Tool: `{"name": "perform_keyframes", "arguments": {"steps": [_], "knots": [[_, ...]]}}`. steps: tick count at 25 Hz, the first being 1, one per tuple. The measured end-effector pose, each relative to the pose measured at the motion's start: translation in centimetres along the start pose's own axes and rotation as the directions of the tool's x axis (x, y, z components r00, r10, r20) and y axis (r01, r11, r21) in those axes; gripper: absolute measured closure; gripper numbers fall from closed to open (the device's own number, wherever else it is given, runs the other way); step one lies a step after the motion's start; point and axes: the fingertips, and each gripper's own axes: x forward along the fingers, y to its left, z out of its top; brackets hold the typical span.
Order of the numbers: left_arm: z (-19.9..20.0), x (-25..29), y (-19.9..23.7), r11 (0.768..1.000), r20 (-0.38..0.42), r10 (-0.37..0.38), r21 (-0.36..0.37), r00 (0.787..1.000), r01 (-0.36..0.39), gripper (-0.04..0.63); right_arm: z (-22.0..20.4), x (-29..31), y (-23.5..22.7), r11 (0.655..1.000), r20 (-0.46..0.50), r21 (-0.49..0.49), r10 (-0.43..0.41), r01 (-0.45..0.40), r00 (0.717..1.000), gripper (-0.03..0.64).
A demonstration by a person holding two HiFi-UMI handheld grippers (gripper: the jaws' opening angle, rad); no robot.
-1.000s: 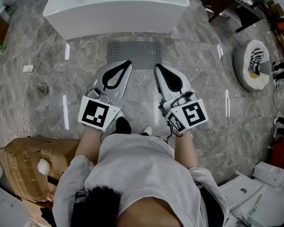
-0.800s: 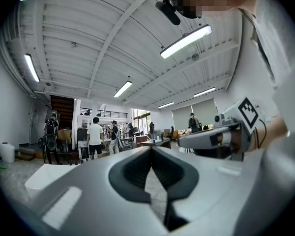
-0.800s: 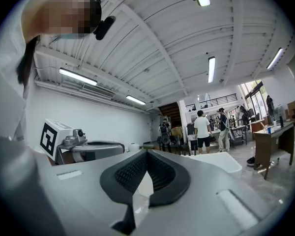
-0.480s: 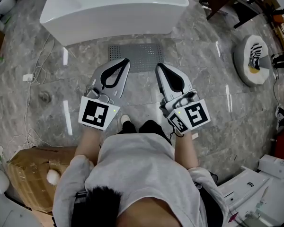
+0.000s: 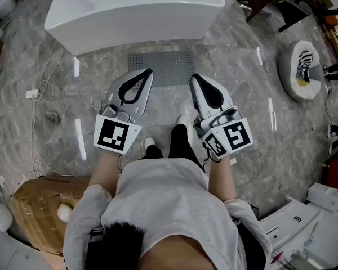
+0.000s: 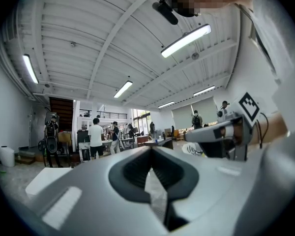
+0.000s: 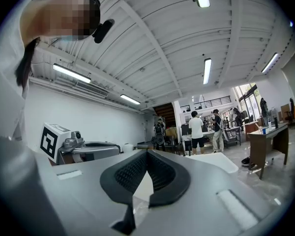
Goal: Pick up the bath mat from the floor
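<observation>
Here, the left gripper [image 5: 149, 72] and right gripper [image 5: 194, 77], both closed and empty, should open, then lower onto the bath mat [image 5: 161, 66] just before the bathtub [image 5: 135, 10].

An open lab hall: ceiling strip lights [image 6: 186, 41], work desks [image 7: 266, 132], a display bathtub [image 5: 135, 10].

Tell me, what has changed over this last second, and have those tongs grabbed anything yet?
The person is mid-step: a dark-trousered leg with a pale shoe has swung forward between the left tongs and the right tongs. Nothing was grabbed or let go. Both tongs stayed shut and empty, and the bath mat still lies flat on the floor beside the white tub.
</observation>
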Motion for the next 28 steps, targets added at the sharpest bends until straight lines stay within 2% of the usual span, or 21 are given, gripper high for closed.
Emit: {"name": "perform_keyframes", "arguments": {"steps": [12, 28], "knots": [[-0.1, 5.9, 2.7, 0.996, 0.005, 0.092, -0.017, 0.996, -0.092, 0.594, 0.6, 4.1, -6.1, 0.996, -0.022, -0.049, 0.071, -0.072, 0.997, 0.615], [-0.7, 13.1, 3.8, 0.979, -0.024, 0.203, -0.023, 0.979, -0.203, 0.594, 1.3, 7.6, -14.6, 0.988, -0.015, -0.037, 0.148, -0.149, 0.989, 0.615]]}}
